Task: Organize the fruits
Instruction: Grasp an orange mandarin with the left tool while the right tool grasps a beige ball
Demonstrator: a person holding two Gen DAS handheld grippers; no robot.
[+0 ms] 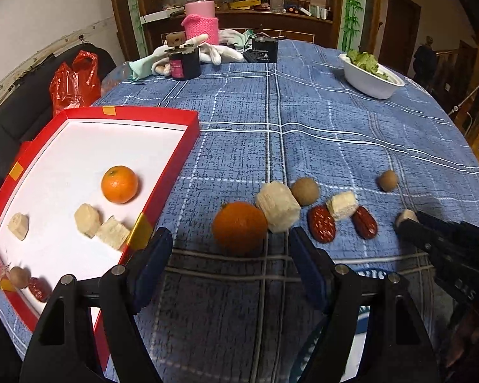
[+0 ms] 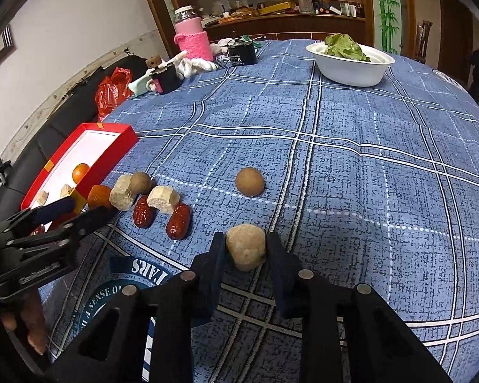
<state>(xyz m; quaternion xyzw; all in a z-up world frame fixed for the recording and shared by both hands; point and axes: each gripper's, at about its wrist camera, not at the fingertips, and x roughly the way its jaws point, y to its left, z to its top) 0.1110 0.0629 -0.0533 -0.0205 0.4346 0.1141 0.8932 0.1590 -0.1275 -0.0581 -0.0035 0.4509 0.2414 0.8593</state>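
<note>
A red tray (image 1: 163, 113) with a white floor holds an orange (image 1: 119, 184), several pale cut chunks (image 1: 87, 219), a brown ball and a red date. On the blue cloth lie another orange (image 1: 239, 227), a pale chunk (image 1: 278, 206), two red dates (image 1: 322, 223), a small chunk (image 1: 342, 205) and two brown round fruits (image 1: 305, 191). My left gripper (image 1: 230, 242) is open, just short of the loose orange. My right gripper (image 2: 245, 249) is shut on a pale chunk (image 2: 246, 249) resting on the cloth; it also shows in the left wrist view (image 1: 405, 220).
A white bowl of greens (image 1: 372, 73) stands far right. A pink bottle (image 1: 200, 16), dark jar (image 1: 183, 60), black box (image 1: 265, 50) and white gloves crowd the far edge. A red bag (image 1: 75, 79) lies left of the table.
</note>
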